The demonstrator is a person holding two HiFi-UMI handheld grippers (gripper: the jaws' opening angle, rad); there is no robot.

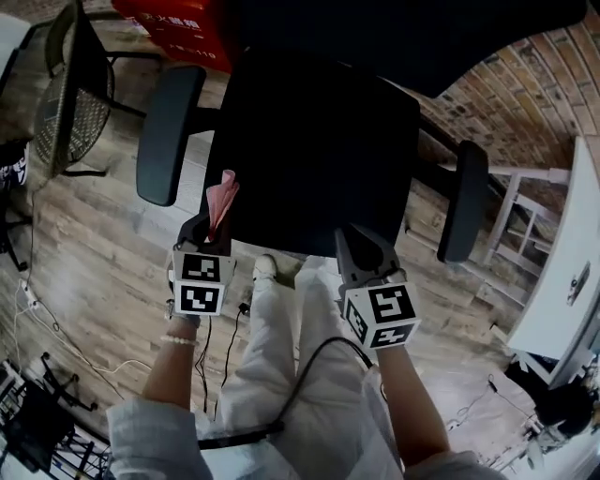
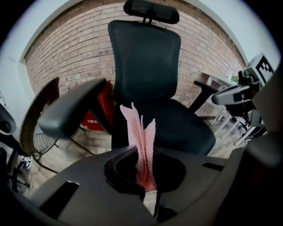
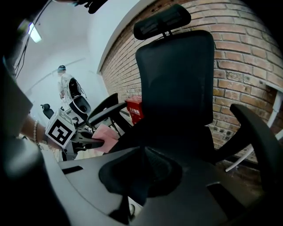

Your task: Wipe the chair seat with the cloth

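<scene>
Right now left tongs [image 1: 208,225] are clamping the pink cloth [image 1: 223,195], which is sticking up from between them at the front left corner of the black chair seat [image 1: 319,141], centre-left of the head view; can't tell if cloth is touching the seat. Right tongs [image 1: 354,240] are sitting clenched, nothing between them, at the seat's front edge, lower centre. Armrests [image 1: 169,131] are flanking the seat, wood floor [image 1: 103,262] showing at left

White print on red box [image 1: 174,25] too blurry to read; no other txt.
</scene>
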